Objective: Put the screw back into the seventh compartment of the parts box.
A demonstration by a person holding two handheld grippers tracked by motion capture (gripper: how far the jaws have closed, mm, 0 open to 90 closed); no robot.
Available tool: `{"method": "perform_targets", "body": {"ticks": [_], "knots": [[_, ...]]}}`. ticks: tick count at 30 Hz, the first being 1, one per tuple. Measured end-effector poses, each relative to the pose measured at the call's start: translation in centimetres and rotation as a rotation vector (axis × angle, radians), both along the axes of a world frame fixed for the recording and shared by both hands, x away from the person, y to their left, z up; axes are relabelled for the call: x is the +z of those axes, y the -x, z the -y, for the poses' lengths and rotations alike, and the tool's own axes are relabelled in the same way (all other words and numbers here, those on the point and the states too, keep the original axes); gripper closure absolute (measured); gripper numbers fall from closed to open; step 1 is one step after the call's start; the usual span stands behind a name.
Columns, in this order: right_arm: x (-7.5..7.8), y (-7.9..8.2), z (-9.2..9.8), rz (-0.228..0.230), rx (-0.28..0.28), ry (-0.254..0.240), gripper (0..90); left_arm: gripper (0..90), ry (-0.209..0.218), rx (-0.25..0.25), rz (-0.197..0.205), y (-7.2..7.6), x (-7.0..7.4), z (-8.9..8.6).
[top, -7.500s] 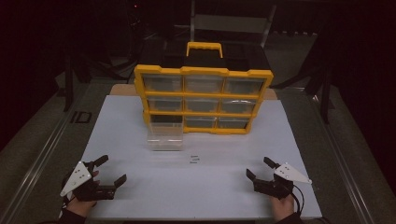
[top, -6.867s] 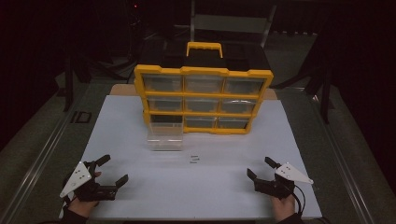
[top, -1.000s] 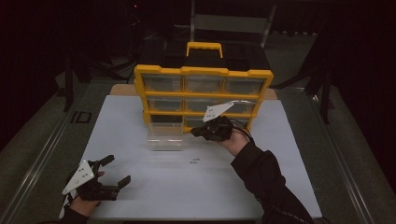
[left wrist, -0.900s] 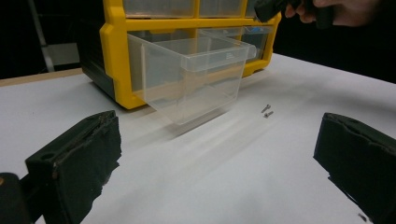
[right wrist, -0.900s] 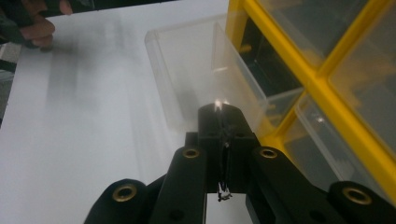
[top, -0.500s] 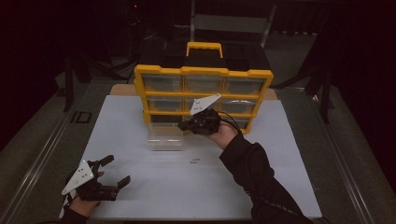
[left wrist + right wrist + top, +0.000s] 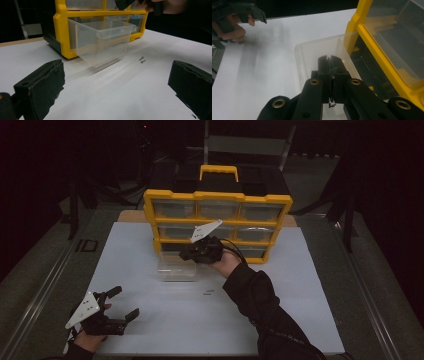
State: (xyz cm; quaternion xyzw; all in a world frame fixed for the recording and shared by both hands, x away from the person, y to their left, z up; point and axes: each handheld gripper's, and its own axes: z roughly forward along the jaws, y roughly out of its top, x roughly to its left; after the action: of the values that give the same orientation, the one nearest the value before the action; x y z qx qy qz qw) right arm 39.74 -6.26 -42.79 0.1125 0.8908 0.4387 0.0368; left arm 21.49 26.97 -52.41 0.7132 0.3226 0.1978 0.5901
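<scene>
Right tool (image 7: 186, 254) above the pulled-out clear drawer (image 7: 178, 268), jaws pressed together.

Held over the open top of the clear drawer, bottom-left slot of the yellow organizer (image 7: 218, 226), at the white table (image 7: 165, 320); something tiny and dark pinched between the closed jaws in the right gripper view, too small to name. Drawer drawn well out of its slot, front resting toward the table. Two small screws (image 7: 142, 59) lying on the table just beside the drawer. Left tool (image 7: 123, 304) resting near the table's front-left corner, jaws wide apart, gripping nothing, well apart from the drawer.
</scene>
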Motion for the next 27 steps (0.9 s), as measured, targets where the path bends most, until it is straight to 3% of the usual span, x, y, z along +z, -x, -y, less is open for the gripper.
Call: {"method": "perform_targets", "body": {"ticks": [10, 27], "knots": [[-1.6, -0.7, -1.1, -0.033, -0.004, 0.038, 88.0, 0.7, 0.003, 0.001, 0.000, 0.0, 0.0, -0.1], [-3.4, -1.5, -2.4, -0.103, -0.024, 0.144, 87.5, 0.7, 0.000, -0.005, -0.004, -0.1, -0.1, -0.1]]}}
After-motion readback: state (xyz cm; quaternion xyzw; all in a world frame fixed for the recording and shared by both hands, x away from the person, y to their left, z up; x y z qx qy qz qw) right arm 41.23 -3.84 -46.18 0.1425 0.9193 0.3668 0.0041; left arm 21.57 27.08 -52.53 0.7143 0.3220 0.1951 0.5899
